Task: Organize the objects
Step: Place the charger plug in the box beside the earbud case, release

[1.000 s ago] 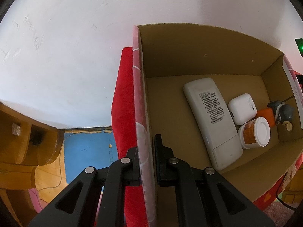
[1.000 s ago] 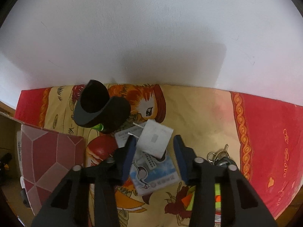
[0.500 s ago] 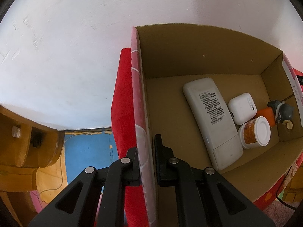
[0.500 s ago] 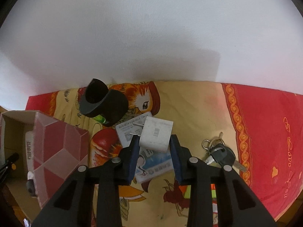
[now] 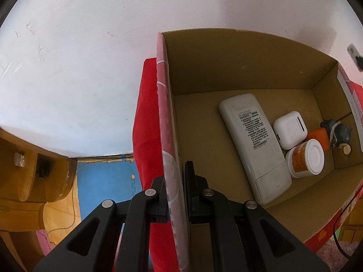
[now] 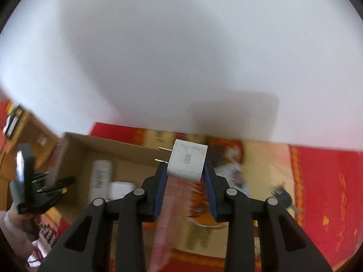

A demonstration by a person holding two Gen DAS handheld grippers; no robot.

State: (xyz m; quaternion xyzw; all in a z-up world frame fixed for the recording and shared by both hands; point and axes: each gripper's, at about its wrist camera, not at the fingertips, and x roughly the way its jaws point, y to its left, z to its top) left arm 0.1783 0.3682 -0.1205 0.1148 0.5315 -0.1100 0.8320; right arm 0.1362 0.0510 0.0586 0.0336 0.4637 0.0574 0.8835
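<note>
White charger (image 6: 187,162) sits centre frame in the right wrist view, clenched between the blue pads (image 6: 160,188) of the right gripper (image 6: 185,182), prongs sticking out to the left. It's up in the air, w/ the box (image 6: 118,149) showing lower left behind it, so my guess is it's headed in there. View is blurred, so the bedspread (image 6: 322,181) and keys (image 6: 282,198) at lower right are only roughly readable.

Left gripper (image 5: 175,188), bottom centre of its own view, is clamped on the box's left wall (image 5: 166,117), one finger outside, one inside. Prob. to pin the box steady on the soft red cover (image 5: 145,124) while stuff drops in.

Inside, toward right of frame: remote (image 5: 254,145) lying face down, white case (image 5: 290,129) just beside it, jar (image 5: 305,158) w/ white lid touching the remote's lower end, orange thing and a grey bit in the far corner. Left half of the box floor is bare, room enough for the charger there.
</note>
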